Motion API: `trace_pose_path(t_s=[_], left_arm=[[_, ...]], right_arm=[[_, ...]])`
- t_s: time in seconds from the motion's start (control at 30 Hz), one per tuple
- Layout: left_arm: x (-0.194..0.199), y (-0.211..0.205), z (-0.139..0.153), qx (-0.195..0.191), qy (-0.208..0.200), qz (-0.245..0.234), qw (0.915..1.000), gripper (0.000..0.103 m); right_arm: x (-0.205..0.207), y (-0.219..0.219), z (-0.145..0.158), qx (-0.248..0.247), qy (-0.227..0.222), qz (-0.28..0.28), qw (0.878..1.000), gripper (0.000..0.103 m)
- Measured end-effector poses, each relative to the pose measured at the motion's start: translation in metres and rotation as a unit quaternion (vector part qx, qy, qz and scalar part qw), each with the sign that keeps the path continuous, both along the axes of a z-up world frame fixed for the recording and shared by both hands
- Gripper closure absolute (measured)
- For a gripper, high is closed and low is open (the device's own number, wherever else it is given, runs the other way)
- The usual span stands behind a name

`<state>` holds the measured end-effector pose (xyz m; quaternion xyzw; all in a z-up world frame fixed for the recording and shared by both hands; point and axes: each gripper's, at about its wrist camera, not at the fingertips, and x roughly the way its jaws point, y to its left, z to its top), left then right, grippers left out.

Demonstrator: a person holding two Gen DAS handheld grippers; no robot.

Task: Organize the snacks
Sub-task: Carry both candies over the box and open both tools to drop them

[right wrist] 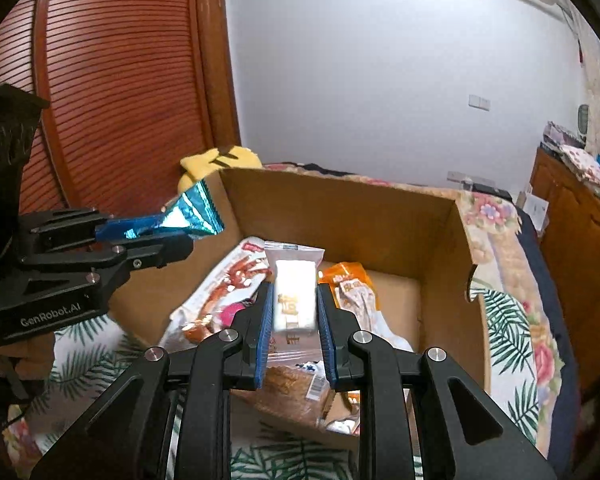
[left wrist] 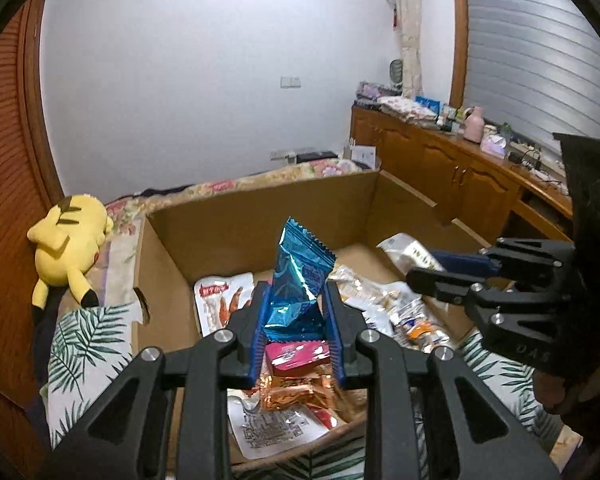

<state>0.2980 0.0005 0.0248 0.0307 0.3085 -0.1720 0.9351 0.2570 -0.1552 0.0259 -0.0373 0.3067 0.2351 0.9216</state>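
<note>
**Both grippers loaded, box still full**

Over the open cardboard box point(left wrist: 260, 216) on the bed, each gripper has one snack lifted. Left gripper point(left wrist: 296, 312) is closed on a blue foil packet point(left wrist: 300, 276), pads pressing its lower half. Packet stands upright, long axis running up and away from the jaws, crimped top edge highest and leaning slightly right. Right gripper point(right wrist: 294, 320) is clamped nearly fully closed on a clear-wrapped white snack point(right wrist: 294, 292). Its long axis runs along the fingers, far end pointing forward over the box.

Progress looks early or mid. Plenty of loose packets still lie jumbled on the box floor: a red-printed white pouch point(left wrist: 220, 300), an orange pack point(right wrist: 348, 284), a pink pack point(left wrist: 296, 356) under the left jaws, others unclear. No sorted pile or target spot is visible, so destination can't be told. Remaining: place these two, then clear the rest.
</note>
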Motion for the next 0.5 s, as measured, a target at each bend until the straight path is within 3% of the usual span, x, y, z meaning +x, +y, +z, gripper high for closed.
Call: trace_pose_path(t_s=[0.37, 0.5], left_arm=[[0.01, -0.01, -0.018, 0.009, 0.013, 0.005, 0.9999, 0.078], [0.01, -0.01, -0.019, 0.01, 0.014, 0.011, 0.9998, 0.069]], right_arm=[[0.017, -0.003, -0.019, 0.005, 0.021, -0.011, 1.0, 0.083], [0.017, -0.001, -0.019, 0.001, 0.02, -0.01, 1.0, 0.075]])
